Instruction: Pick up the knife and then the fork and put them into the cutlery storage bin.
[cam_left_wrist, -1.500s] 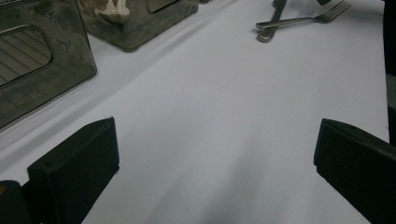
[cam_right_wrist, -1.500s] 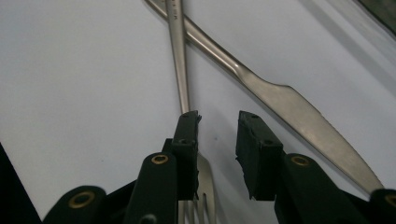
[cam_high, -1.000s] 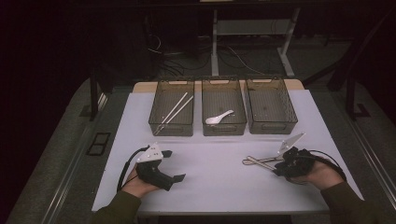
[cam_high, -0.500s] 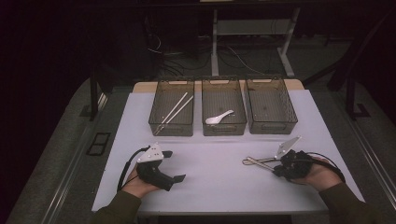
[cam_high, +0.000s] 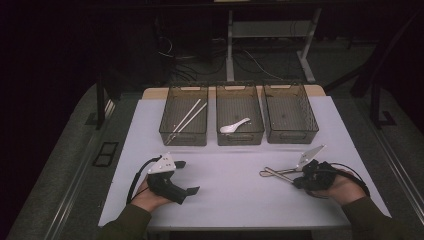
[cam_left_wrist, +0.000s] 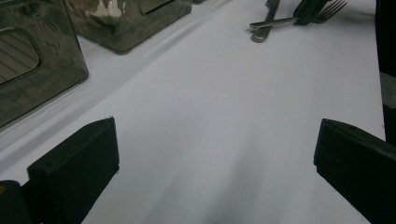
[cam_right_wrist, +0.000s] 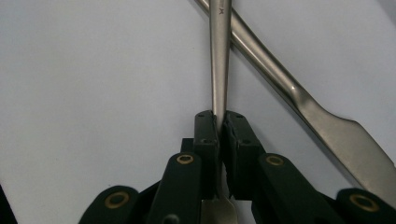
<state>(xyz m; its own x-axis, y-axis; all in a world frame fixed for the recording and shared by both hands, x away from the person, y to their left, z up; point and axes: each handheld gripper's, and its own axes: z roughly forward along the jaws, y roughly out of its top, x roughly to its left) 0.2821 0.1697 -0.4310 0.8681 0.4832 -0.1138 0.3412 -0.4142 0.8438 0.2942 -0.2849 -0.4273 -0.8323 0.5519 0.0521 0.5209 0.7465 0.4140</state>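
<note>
The right gripper had just been closing and was clamped on the slim steel fork lying on the white table; its handle ran straight ahead, crossing the steel knife; the left gripper, jaws wide apart, sat well away.

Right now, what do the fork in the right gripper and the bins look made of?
Fork: looks like polished metal, likely stainless; silver sheen with bright highlights along its handle. Bins: seemingly smoky translucent plastic; chopsticks and the white spoon show through the walls. Right gripper pinches the fork.
</note>
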